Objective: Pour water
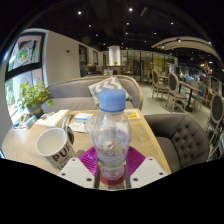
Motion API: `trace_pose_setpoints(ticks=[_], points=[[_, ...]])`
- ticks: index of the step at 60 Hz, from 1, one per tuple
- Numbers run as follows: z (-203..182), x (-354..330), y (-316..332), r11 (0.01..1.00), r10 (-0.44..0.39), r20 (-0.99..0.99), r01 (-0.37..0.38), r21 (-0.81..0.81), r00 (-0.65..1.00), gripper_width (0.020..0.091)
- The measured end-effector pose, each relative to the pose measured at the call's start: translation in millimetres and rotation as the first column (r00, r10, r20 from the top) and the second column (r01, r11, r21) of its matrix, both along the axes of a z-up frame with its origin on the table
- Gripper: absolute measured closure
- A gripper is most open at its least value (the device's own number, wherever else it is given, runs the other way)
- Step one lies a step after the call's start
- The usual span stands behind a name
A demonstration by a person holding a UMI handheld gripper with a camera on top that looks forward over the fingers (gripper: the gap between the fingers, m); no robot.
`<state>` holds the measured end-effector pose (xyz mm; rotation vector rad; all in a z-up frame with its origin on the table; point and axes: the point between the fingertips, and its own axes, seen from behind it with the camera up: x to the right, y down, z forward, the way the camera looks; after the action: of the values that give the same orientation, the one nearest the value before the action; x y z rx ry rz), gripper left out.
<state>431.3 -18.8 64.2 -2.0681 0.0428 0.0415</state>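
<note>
a clear plastic water bottle with a pale blue cap stands upright between the fingers of the hand-held gripper, whose magenta pads press against its lower sides, clenched on it. just to its left on the light wooden table is a white paper cup with dark lettering. beyond sit a potted green plant and grey upholstered chairs.

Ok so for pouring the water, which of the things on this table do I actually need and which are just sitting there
Needed for the job:
water bottle, blue cap on, upright between the fingers of the tool, apparently gripped
paper cup, open, beside the bottle on the table

Just lying about:
potted plant
papers beyond the bottle
pillow on the sofa
</note>
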Motion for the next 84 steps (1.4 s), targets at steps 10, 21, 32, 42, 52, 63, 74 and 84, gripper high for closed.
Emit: trace_pose_setpoints(ticks=[10,21,32,42,52,63,74,84], points=[[-1.2,1.0,-1.0,0.999,0.015,0.022,-0.016,0.04,1.0,0.0706],[-6.8,3.1,-6.3,1.0,-0.02,0.002,0.02,-0.017,1.0,0.0487],[-0.7,-1.9,-33.0,0.996,-0.018,0.023,0.02,-0.09,1.0,0.0244],[19.1,-10.9,-80.5,0.984,-0.066,0.06,0.074,-0.16,0.996,0.0249],[55.4,-46.5,-152.0,0.96,-0.128,0.02,0.129,-0.25,0.992,0.0252],[108.5,-92.2,-213.3,0.952,-0.14,0.059,0.151,-0.267,0.988,0.0248],[141.4,-140.3,-244.3,0.957,-0.129,0.048,0.137,-0.256,0.99,0.0248],[156.6,-160.4,-251.7,0.963,-0.12,0.087,0.137,-0.232,0.989,0.0248]])
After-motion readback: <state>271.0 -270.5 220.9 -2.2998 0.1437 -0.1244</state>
